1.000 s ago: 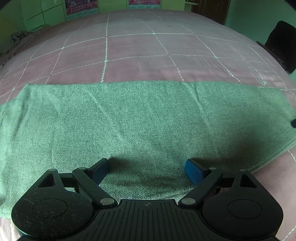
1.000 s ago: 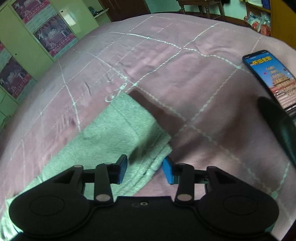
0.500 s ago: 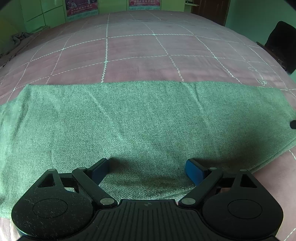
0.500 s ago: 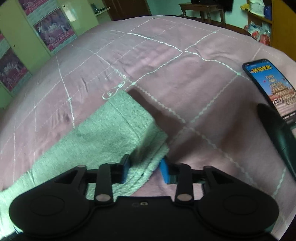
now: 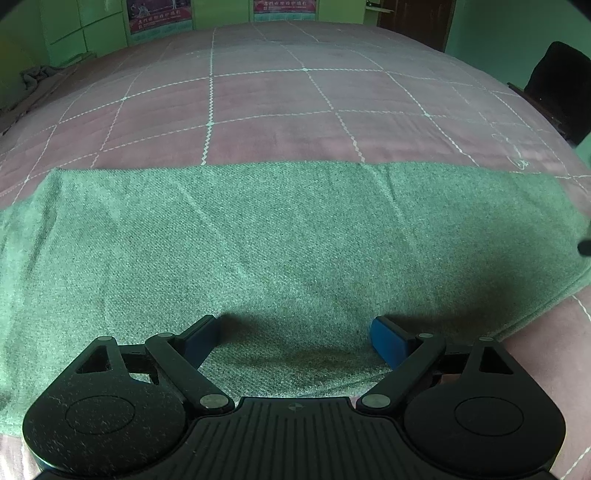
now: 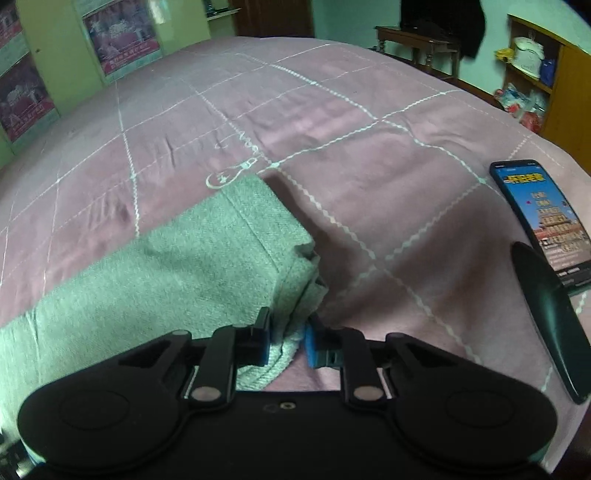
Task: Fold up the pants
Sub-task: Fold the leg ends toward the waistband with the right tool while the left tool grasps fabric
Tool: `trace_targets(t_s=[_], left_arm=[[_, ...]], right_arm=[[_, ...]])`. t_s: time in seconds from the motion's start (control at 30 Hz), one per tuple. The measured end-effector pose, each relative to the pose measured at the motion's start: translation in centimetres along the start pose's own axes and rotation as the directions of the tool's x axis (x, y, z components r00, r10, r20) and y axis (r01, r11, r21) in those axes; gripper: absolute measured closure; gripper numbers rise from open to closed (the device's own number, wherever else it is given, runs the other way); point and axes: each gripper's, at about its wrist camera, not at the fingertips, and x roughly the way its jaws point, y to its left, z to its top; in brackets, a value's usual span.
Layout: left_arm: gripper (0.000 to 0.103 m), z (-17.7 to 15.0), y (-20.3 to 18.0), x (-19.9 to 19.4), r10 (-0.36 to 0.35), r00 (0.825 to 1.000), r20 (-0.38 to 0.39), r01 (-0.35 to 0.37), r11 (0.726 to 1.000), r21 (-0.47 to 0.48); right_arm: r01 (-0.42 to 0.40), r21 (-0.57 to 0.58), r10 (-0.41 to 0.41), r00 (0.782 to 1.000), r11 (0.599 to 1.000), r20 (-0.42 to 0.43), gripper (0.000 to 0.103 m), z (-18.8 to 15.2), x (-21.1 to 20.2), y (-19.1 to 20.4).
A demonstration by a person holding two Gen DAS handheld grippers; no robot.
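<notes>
Gripping pants (image 6: pixel 177 273) hem, our right gripper (image 6: pixel 286 341) clamped | left gripper (image 5: pixel 295 332) spread wide above cloth | next: we likely fold across.

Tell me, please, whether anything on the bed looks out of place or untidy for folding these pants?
A phone with its screen lit lies on the bedspread to the right of the pants. The pants' end by the right gripper is bunched, with layers uneven.

the pants (image 5: pixel 295 240) run off both side edges, poster (image 6: pixel 122 33) print too blurred to read.
</notes>
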Motion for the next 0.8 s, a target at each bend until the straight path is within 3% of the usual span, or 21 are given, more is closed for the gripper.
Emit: trace_targets(t_s=[0.1, 0.23, 0.37, 0.47, 0.67, 0.73, 0.8], left_arm=[[0.022, 0.3, 0.7, -0.5, -0.017, 1.0, 0.0, 0.017, 1.0, -0.027], [0.023, 0.9, 3.6, -1.2, -0.058, 0.998, -0.013, 0.056, 0.99, -0.132], [0.023, 1.3, 7.6, -2.6, -0.041, 0.999, 0.014, 0.043, 0.976, -0.212], [0.023, 1.3, 11.4, -3.7, 0.002, 0.999, 0.033, 0.007, 0.963, -0.271], [0.023, -0.4, 18.6, -4.8, 0.07, 0.997, 0.014, -0.059, 0.921, -0.385], [0.023, -1.3, 20.2, -4.7, 0.061, 0.998, -0.003, -0.056, 0.903, -0.426], [0.023, -2.0, 20.7, -4.5, 0.041, 0.999, -0.012, -0.042, 0.895, -0.444]], right_arm=[[-0.001, -0.025, 0.002, 0.999, 1.0, 0.039, 0.087, 0.4, -1.1, 0.9], [-0.048, -0.092, 0.058, 0.992, 0.995, 0.109, 0.087, 0.8, -3.7, 2.8], [-0.152, -0.209, 0.187, 0.97, 0.966, 0.158, 0.087, 0.8, -6.7, 7.8], [-0.242, -0.303, 0.299, 0.941, 0.922, 0.158, 0.087, -0.2, -8.3, 12.8], [-0.393, -0.465, 0.452, 0.892, 0.793, 0.016, 0.087, -6.8, -8.3, 22.5], [-0.426, -0.489, 0.458, 0.887, 0.761, -0.059, 0.087, -10.0, -7.1, 24.6], [-0.431, -0.504, 0.422, 0.896, 0.749, -0.139, 0.077, -12.4, -5.1, 25.9]])
